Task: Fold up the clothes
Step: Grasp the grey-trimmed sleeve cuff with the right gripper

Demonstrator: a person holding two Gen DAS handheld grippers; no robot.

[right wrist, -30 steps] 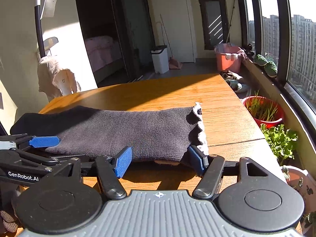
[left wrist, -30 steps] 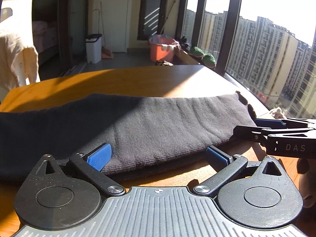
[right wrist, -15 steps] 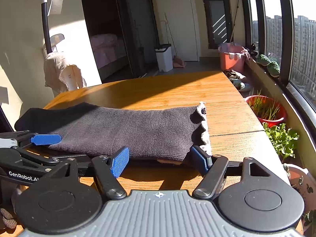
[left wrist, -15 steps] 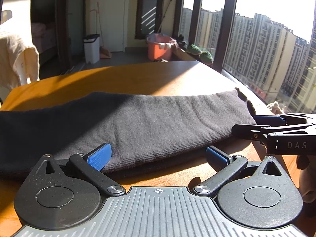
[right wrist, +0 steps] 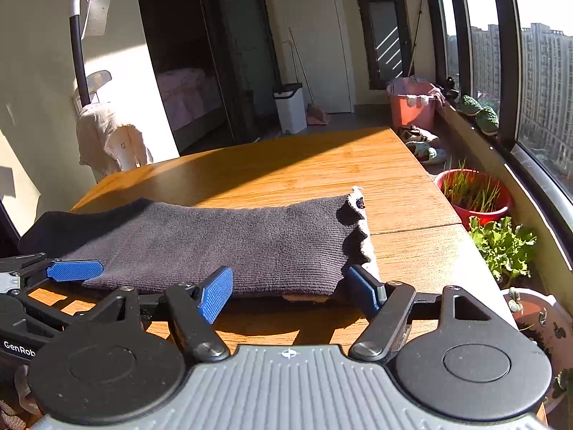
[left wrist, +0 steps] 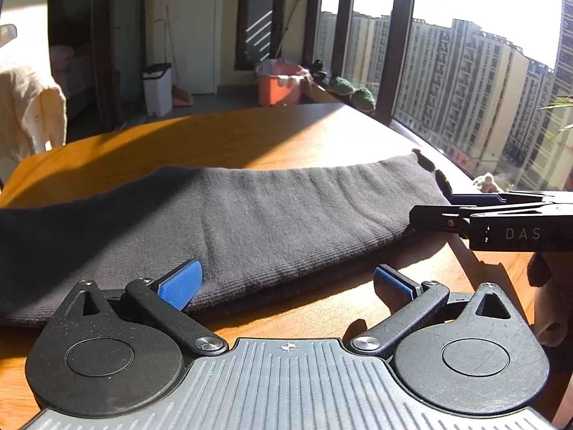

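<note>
Lying flat across the wooden table [right wrist: 322, 165], dark grey knit garment [left wrist: 250, 222] already doubled into a long band, scalloped hem [right wrist: 360, 229] at 3 o'clock; judged part-folded, at least one crosswise fold left. Left gripper [left wrist: 286, 281] at 6 o'clock of the near edge, jaws spread wide, holding nothing. Right gripper [right wrist: 290, 286] likewise agape at the hem corner, empty. Beyond, at 1 o'clock: pink bucket [right wrist: 412, 102] holding cloths; red pot [right wrist: 472, 197] holding grass-like shoots; white lidded bin [right wrist: 290, 107], contents hidden.
</note>
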